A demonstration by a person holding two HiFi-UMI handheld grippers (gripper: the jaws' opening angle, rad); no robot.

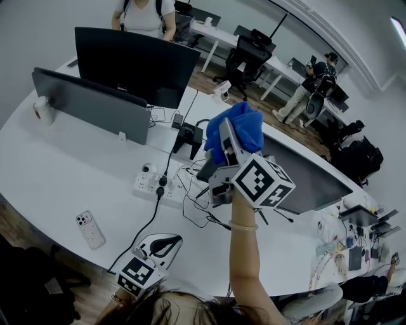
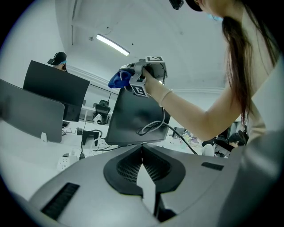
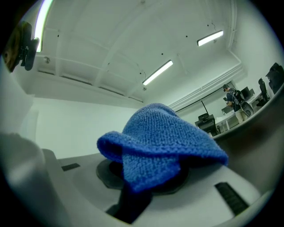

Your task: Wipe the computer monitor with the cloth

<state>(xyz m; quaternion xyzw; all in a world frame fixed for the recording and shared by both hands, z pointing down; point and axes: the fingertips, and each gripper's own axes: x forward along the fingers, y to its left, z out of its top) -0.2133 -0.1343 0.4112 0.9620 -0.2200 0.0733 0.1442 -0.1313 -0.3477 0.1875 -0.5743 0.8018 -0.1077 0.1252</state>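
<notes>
Currently my right gripper (image 1: 229, 143) is raised, its jaws clamped on the blue cloth (image 1: 238, 130). The cloth is bunched, and its long axis runs up and away from me, out of the jaws. In the right gripper view the cloth (image 3: 159, 142) droops over the jaw tips in a folded hump, so the tips themselves are hidden; the right gripper (image 3: 146, 177) shows only its grey body beneath.

From the left gripper view, the cloth (image 2: 119, 79) sits at the top left corner of the dark monitor (image 2: 133, 117). I cannot tell whether it touches the panel. In the head view the gripper's marker cube and my forearm cover part of that monitor (image 1: 311, 178).

My left gripper (image 1: 158, 244) is low at the near table edge (image 1: 63, 171), its jaws pressed together on nothing, as its own view confirms (image 2: 143, 177).

Loose cables (image 1: 196, 203) and a power strip (image 1: 155, 184) lie just beside the monitor's foot. A phone (image 1: 91, 229) lies well apart to the left. Two more screens (image 1: 92, 105) stand farther back, with a person (image 1: 143, 16) behind them.
</notes>
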